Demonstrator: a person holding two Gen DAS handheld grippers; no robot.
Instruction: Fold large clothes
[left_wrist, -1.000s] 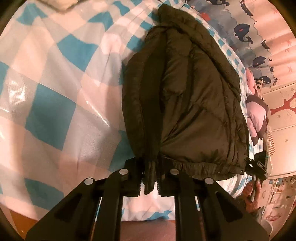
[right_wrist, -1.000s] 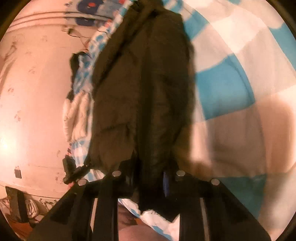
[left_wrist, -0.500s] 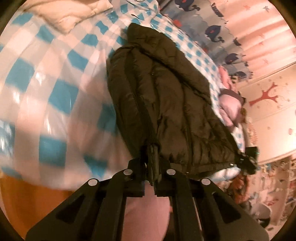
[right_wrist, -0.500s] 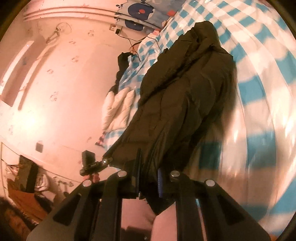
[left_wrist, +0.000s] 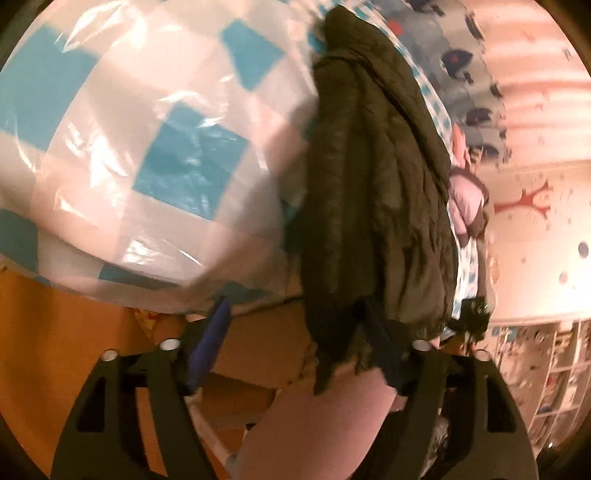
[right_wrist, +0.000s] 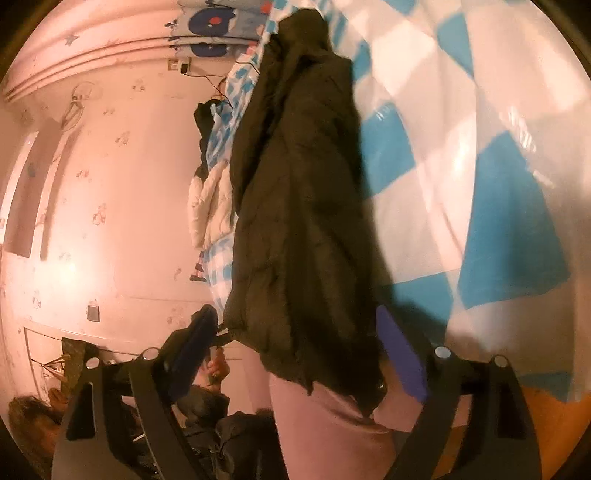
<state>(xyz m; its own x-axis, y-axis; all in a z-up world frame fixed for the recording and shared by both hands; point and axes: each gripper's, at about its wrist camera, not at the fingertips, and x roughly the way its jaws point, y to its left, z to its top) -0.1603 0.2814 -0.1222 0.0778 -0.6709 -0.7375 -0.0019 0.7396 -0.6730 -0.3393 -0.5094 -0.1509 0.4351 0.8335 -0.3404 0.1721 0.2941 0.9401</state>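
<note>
A dark olive puffer jacket (left_wrist: 373, 192) lies lengthwise on the blue-and-white checked bed cover (left_wrist: 155, 147), its hem hanging over the bed's near edge. My left gripper (left_wrist: 295, 343) is open, jaws spread wide, with the hem hanging loose by its right finger. In the right wrist view the jacket (right_wrist: 303, 206) hangs the same way and my right gripper (right_wrist: 299, 350) is open, its blue-padded fingers (right_wrist: 192, 347) on either side of the hem, not clamping it.
The bed cover (right_wrist: 480, 184) is covered in shiny plastic. A pink-and-brown garment (left_wrist: 465, 199) lies beyond the jacket. A white quilted item (right_wrist: 210, 206) lies at the bed's far edge. The person's pink-trousered leg (right_wrist: 332, 432) is below. Orange floor (left_wrist: 74, 332) lies beside the bed.
Both grippers have opened and let go of the jacket hem, which now hangs loose. Both have pulled back toward the bed's near edge.
</note>
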